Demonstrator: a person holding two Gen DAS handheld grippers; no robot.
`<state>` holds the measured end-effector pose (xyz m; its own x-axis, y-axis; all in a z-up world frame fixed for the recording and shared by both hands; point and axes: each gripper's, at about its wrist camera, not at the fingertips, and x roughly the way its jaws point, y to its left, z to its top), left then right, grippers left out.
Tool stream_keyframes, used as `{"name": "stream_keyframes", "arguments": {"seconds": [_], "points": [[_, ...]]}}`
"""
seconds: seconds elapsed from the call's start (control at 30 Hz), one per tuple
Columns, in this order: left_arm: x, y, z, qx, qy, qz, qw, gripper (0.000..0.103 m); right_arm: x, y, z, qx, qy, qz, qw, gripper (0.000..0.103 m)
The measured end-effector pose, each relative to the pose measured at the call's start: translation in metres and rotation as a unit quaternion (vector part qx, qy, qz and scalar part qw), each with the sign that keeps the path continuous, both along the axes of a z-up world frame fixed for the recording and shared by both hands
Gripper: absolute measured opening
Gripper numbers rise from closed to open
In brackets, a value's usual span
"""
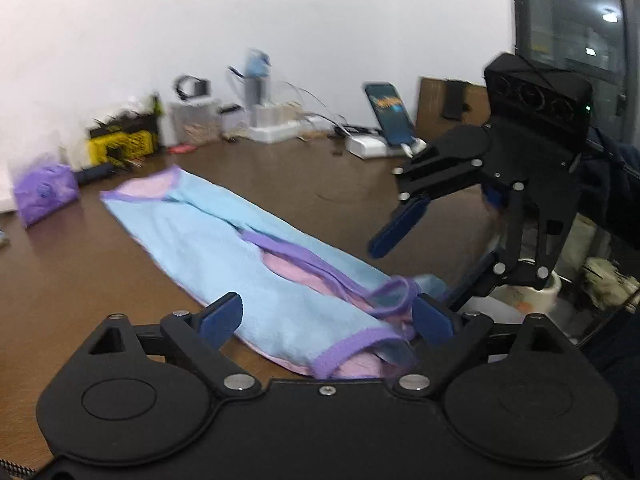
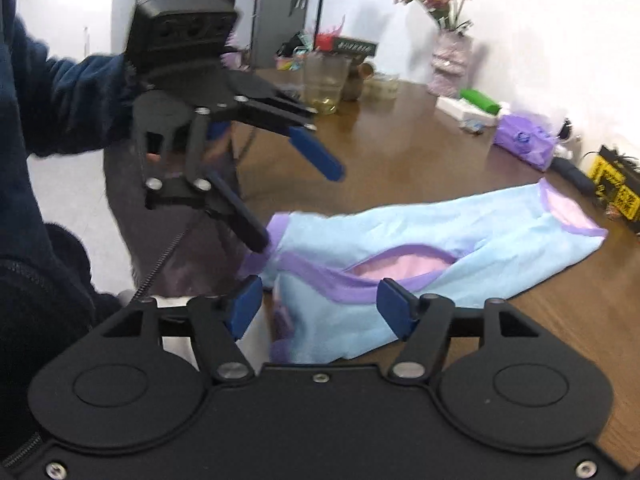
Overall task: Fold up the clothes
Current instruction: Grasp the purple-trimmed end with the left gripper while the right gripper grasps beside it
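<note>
Item: light-blue fleece garment with purple trim and pink lining. It lies flattened lengthwise on your brown wooden bench, one trimmed opening at the far end, toward 10 o'clock in the left wrist view, the other bunched at the near bench edge. A long purple-edged slit along its middle shows the pink lining.

Item: your left tool, black frame with blue pads. Its jaws stand wide apart and hold nothing. The near end of the garment lies between and beneath the two pads; whether the right-hand pad touches the purple trim cannot be told. In the right wrist view this tool sits at 10 o'clock, its lower finger tip at the purple cuff.

Item: your right tool, same build. Jaws wide apart, nothing gripped, the bunched near end of the garment below the gap. In the left wrist view it hangs at 3 o'clock above the bench edge.

Item: dark blue sleeve, at 9 o'clock behind the left tool.

Bench clutter, far side: purple soft pack at 9 o'clock, yellow-and-black box at 10 o'clock, dark phone propped on a white stand at 1 o'clock. Right wrist view: patterned vase of pink flowers at 1 o'clock, clear plastic cup at 12 o'clock.
</note>
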<state>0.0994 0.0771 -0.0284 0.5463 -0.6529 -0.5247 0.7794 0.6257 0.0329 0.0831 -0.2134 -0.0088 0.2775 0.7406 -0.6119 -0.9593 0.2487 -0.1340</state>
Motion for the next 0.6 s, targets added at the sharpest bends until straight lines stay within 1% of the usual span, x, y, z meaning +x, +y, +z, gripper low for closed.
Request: {"name": "stream_keyframes", "arguments": {"seconds": [0.03, 0.07, 0.1, 0.13, 0.17, 0.2, 0.23, 0.27, 0.3, 0.33, 0.37, 0.4, 0.43, 0.47, 0.5, 0.53, 0.57, 0.6], "points": [[-0.001, -0.005, -0.006, 0.021, -0.004, -0.017, 0.9996, 0.087, -0.001, 0.001, -0.002, -0.004, -0.001, 0.0, 1.0, 0.07], [-0.002, -0.009, -0.01, 0.036, -0.008, -0.025, 0.999, 0.078, -0.002, 0.002, -0.007, -0.009, -0.003, 0.0, 1.0, 0.068], [-0.004, -0.012, -0.014, 0.048, -0.015, -0.022, 0.9985, 0.073, -0.002, 0.003, -0.012, -0.015, -0.004, 0.0, 1.0, 0.064], [-0.005, -0.015, -0.017, 0.058, -0.022, -0.018, 0.9979, 0.072, -0.001, 0.006, -0.014, -0.012, -0.009, -0.001, 1.0, 0.063], [-0.006, -0.016, -0.018, 0.058, -0.021, -0.013, 0.998, 0.07, -0.001, 0.004, -0.015, -0.006, -0.01, 0.0, 1.0, 0.063], [-0.005, -0.016, -0.017, 0.054, -0.016, -0.01, 0.9984, 0.065, -0.002, 0.003, -0.015, -0.005, -0.009, 0.0, 1.0, 0.06], [-0.004, -0.014, -0.014, 0.044, -0.002, -0.006, 0.999, 0.062, -0.003, 0.003, -0.014, -0.004, -0.009, 0.0, 1.0, 0.051], [-0.006, -0.012, -0.012, 0.038, 0.005, -0.006, 0.9993, 0.054, -0.006, 0.002, -0.014, 0.0, -0.004, 0.002, 1.0, 0.045], [-0.008, -0.012, -0.011, 0.037, 0.006, -0.008, 0.9993, 0.045, -0.008, 0.001, -0.012, 0.006, 0.006, 0.005, 1.0, 0.032], [-0.009, -0.012, -0.009, 0.04, 0.006, -0.014, 0.9991, 0.04, -0.007, 0.003, -0.012, 0.007, 0.009, 0.004, 1.0, 0.024], [-0.011, -0.012, -0.007, 0.043, 0.006, -0.02, 0.9989, 0.029, -0.009, 0.002, -0.011, 0.005, 0.011, 0.003, 1.0, 0.019], [-0.011, -0.012, -0.005, 0.047, 0.006, -0.025, 0.9986, 0.02, -0.012, 0.001, -0.009, 0.002, 0.011, 0.003, 1.0, 0.016], [-0.012, -0.011, -0.002, 0.051, 0.004, -0.03, 0.9982, 0.017, -0.011, 0.002, -0.006, 0.004, 0.005, 0.004, 1.0, 0.016], [-0.01, -0.011, 0.005, 0.054, -0.007, -0.035, 0.9979, 0.015, -0.01, 0.003, -0.003, 0.005, -0.001, 0.004, 1.0, 0.016], [-0.009, -0.01, 0.008, 0.051, -0.012, -0.031, 0.9981, 0.014, -0.01, 0.004, 0.0, 0.007, -0.007, 0.004, 1.0, 0.015], [0.0, -0.01, 0.013, 0.043, -0.016, -0.025, 0.9987, 0.014, -0.009, 0.005, 0.003, 0.009, -0.013, 0.004, 1.0, 0.015], [0.008, -0.009, 0.018, 0.034, -0.02, -0.018, 0.9991, 0.014, -0.004, 0.003, 0.013, 0.016, -0.035, 0.001, 0.999, 0.015], [0.016, -0.009, 0.023, 0.026, -0.024, -0.012, 0.9993, 0.014, -0.001, 0.003, 0.017, 0.019, -0.043, 0.001, 0.999, 0.015]]}}
